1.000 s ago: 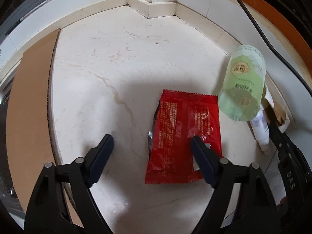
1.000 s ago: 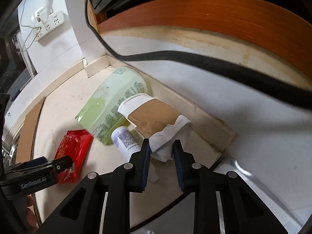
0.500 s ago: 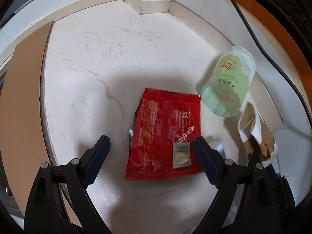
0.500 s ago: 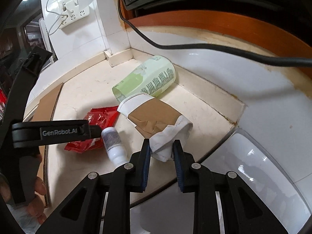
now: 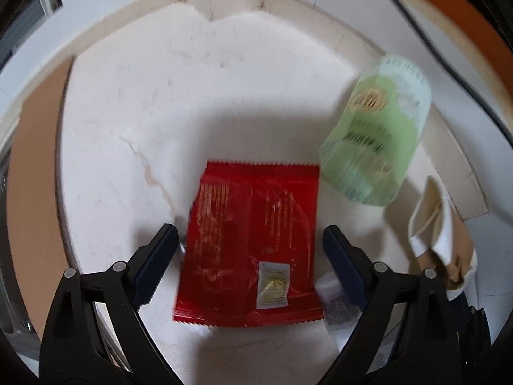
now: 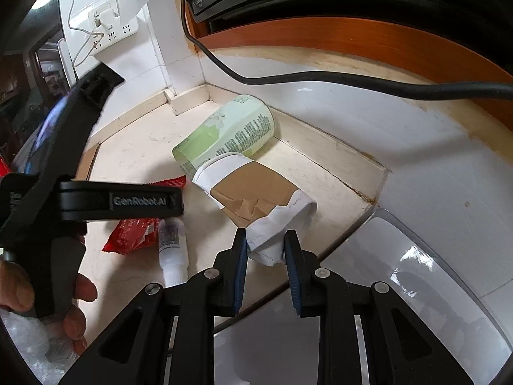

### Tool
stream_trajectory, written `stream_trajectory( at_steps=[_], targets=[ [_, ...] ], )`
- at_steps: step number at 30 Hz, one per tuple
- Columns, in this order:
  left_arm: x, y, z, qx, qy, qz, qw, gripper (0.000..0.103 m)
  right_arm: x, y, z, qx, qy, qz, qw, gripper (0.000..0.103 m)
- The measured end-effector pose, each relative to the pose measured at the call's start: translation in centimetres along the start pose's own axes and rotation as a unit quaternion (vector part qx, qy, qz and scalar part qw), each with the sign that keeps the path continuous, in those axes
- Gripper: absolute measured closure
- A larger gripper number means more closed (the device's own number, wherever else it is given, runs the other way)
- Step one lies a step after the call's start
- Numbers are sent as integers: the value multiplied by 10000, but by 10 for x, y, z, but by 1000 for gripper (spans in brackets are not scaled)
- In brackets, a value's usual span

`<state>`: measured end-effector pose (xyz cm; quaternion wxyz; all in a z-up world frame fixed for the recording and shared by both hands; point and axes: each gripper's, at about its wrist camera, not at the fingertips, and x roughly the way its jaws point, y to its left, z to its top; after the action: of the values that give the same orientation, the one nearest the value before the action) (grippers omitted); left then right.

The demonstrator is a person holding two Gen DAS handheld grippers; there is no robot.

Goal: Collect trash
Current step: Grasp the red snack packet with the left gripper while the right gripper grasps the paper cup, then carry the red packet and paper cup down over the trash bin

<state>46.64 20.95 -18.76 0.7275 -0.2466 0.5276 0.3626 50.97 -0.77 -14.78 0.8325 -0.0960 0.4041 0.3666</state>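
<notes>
A red snack wrapper [image 5: 253, 240] lies flat on the pale marble counter, centred between the wide fingers of my left gripper [image 5: 248, 234], which is open above it without touching it. A green plastic cup [image 5: 375, 141] lies on its side to the right, by the wall. A small white bottle [image 5: 336, 304] lies beside the wrapper's right edge. My right gripper [image 6: 266, 235] is shut on the white end of a crushed paper cup [image 6: 256, 192] with a brown sleeve, held just above the counter's edge. The wrapper [image 6: 134, 234] and bottle [image 6: 173, 250] also show there.
A cardboard sheet [image 5: 32, 192] lies along the counter's left side. A black cable [image 6: 320, 80] runs along the back wall under a wooden ledge. A power strip [image 6: 109, 29] hangs on the wall. A person's hand [image 6: 77, 304] holds the left gripper over clear plastic [image 6: 32, 353].
My left gripper's jaws spread a little wider and shifted, so the wrapper now sits between both fingers. The right gripper drew back and up with the crushed paper cup.
</notes>
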Motion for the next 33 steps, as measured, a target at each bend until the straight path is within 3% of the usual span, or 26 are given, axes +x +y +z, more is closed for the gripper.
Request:
stream_trajectory(
  at_steps=[4, 6, 8, 11, 16, 24, 33],
  targets=[
    [-2, 3, 1, -96, 39, 44, 9999, 16, 1, -2, 1, 38, 13, -4, 10000, 81],
    [-7, 6, 1, -152, -21, 62, 9999, 29, 2, -3, 2, 58, 17, -1, 10000, 81],
    [-11, 8, -1, -153, -87, 54, 9998, 53, 2, -3, 2, 82, 7, 7, 10000, 81],
    [-15, 14, -2, -129, -155, -57, 9998, 76, 1, -3, 2, 94, 0, 14, 10000, 81],
    [-26, 27, -12, -289, -292, -353, 9985, 90, -6, -1, 2, 106, -58, 27, 9999, 81],
    [-74, 52, -52, -394, -578, -686, 9952, 92, -40, 8, -2, 80, -302, 65, 9995, 81],
    [-169, 93, -129, -23, -968, -1159, 9885, 92, -102, 40, -30, 82, -427, 239, 9988, 81]
  ],
)
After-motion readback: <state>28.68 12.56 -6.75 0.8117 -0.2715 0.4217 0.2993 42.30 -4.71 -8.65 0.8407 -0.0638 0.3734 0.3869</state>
